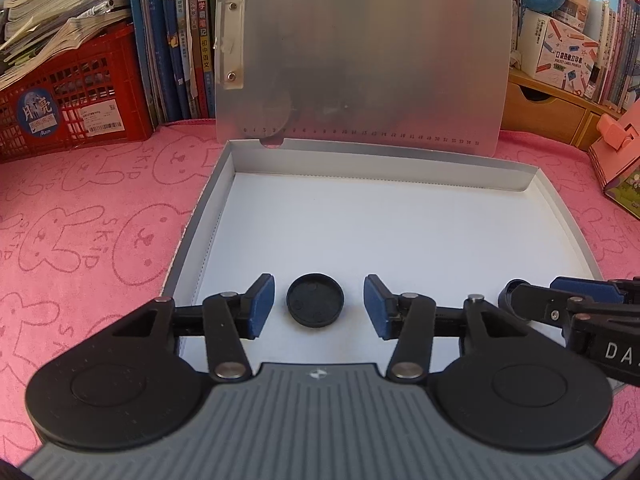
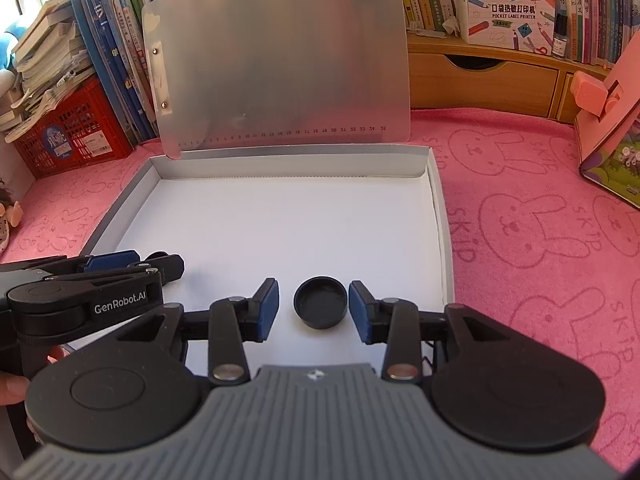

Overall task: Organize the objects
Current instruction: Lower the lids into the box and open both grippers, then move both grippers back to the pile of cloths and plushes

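Tools (image 1: 319,306) (image 2: 313,307) apart around caps (image 1: 315,300) (image 2: 320,301)

Left wrist view: the right gripper (image 1: 520,292) enters from the right edge, its body cut off — its lettering (image 1: 618,352) breaks off at the frame. A dark round object (image 1: 506,290) shows only partly behind its finger; identity cannot be told. Behind the translucent clipboard (image 1: 360,52), dark shapes are blurred.

Right wrist view: the left gripper (image 2: 160,260) is cut off at the left edge. A hand (image 2: 12,388) shows only partly there.
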Demonstrator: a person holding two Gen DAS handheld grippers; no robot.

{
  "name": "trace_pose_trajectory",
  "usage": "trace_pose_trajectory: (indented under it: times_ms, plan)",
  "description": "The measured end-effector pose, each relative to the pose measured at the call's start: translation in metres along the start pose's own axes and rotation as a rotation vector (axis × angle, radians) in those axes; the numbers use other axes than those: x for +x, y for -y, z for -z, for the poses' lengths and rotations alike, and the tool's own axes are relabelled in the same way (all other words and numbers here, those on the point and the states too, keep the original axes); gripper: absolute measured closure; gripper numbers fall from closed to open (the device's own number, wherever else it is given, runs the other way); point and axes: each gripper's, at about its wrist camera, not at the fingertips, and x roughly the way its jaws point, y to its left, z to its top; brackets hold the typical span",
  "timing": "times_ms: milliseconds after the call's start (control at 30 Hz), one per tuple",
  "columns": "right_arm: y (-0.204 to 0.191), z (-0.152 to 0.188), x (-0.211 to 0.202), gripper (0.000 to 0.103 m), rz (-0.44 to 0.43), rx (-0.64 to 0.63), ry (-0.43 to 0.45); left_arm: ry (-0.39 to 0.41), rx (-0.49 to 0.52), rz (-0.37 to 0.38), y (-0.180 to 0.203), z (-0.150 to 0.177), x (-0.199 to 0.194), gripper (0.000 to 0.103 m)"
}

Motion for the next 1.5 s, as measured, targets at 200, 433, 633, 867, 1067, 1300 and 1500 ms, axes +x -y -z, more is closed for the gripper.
trace_pose_trajectory:
  times_ms: [200,433,633,867,1067,1300,1500]
  plan:
    - [0.000,0.003,-0.024,0.040,-0.001,0.000,0.032,0.054,0.026,0.001,0.004,0.003,-0.032,0.033]
    - [-0.004,0.014,-0.064,0.030,0.002,-0.026,0.077,0.109,0.044,0.005,0.005,0.015,-0.079,0.025]
    - [-0.001,0.036,-0.100,0.019,-0.007,-0.042,0.123,0.167,0.083,0.012,0.011,0.039,-0.122,0.018]
    - [0.006,0.070,-0.134,0.015,-0.017,-0.052,0.171,0.213,0.090,0.057,0.017,0.080,-0.161,0.013]
    - [0.015,0.107,-0.162,0.010,-0.051,-0.029,0.242,0.258,0.092,0.087,0.020,0.121,-0.188,0.010]
    - [0.017,0.150,-0.184,0.007,-0.049,-0.019,0.293,0.273,0.068,0.095,0.019,0.168,-0.207,0.010]
    - [0.011,0.180,-0.197,0.006,-0.037,-0.041,0.316,0.265,0.063,0.084,0.018,0.201,-0.216,0.010]
